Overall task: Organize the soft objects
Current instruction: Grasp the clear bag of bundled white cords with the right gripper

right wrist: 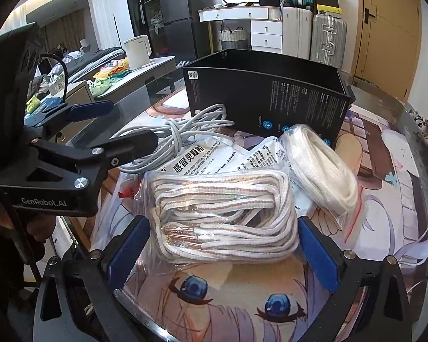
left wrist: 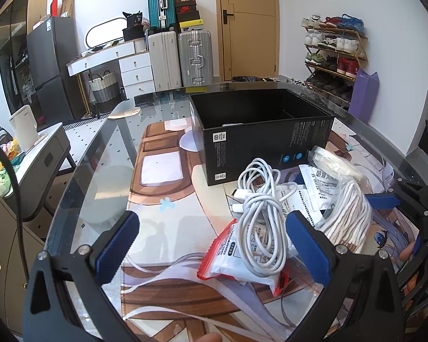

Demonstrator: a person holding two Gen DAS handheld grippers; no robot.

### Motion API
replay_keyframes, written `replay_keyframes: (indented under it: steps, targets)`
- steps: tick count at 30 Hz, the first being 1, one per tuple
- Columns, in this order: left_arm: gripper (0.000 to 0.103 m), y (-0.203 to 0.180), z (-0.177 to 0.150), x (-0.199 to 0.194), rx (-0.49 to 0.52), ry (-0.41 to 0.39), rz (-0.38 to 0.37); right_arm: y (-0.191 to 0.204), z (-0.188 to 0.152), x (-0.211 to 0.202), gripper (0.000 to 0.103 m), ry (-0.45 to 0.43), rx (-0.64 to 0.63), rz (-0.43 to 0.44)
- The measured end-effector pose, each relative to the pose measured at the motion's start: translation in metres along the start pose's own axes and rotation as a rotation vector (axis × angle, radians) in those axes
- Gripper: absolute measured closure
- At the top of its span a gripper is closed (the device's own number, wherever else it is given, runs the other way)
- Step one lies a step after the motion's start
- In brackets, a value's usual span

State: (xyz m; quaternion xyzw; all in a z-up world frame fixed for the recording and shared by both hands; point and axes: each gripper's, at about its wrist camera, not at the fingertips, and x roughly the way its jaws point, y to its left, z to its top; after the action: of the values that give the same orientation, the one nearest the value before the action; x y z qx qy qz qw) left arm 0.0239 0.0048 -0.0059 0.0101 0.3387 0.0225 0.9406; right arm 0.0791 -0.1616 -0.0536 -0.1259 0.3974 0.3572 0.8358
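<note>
The glass table carried a printed mat that ran from its near edge toward the far edge. A black open-topped box stood on the mat toward the far edge. The soft items lay heaped on the mat just in front of the box, toward the table's right edge. A clear bag of striped cord lay nearest the near edge. Behind it, toward the box, rested a second clear bag of white cord, tilted against printed white sachets. A coiled white cable lay across a red-edged pouch at the heap's left side.

The left gripper had its jaws spread, one pad beside the cable, nothing pinched. The right gripper had its jaws spread wide either side of the striped-cord bag; contact could not be confirmed.
</note>
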Motion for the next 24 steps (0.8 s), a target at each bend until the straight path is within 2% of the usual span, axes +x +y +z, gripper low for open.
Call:
replay_keyframes:
  steps: [6, 21, 24]
  targets:
    - [0.000, -0.003, 0.000, 0.002, 0.003, 0.006, -0.005, 0.003, -0.002, 0.000, 0.002, -0.004, -0.004, -0.003]
    - [0.000, -0.004, 0.001, 0.002, 0.003, 0.008, -0.011, -0.006, -0.007, -0.013, 0.026, -0.024, -0.020, 0.075]
    - [0.000, -0.003, 0.001, 0.000, 0.004, 0.006, -0.014, -0.012, -0.007, -0.017, 0.034, -0.038, -0.002, 0.097]
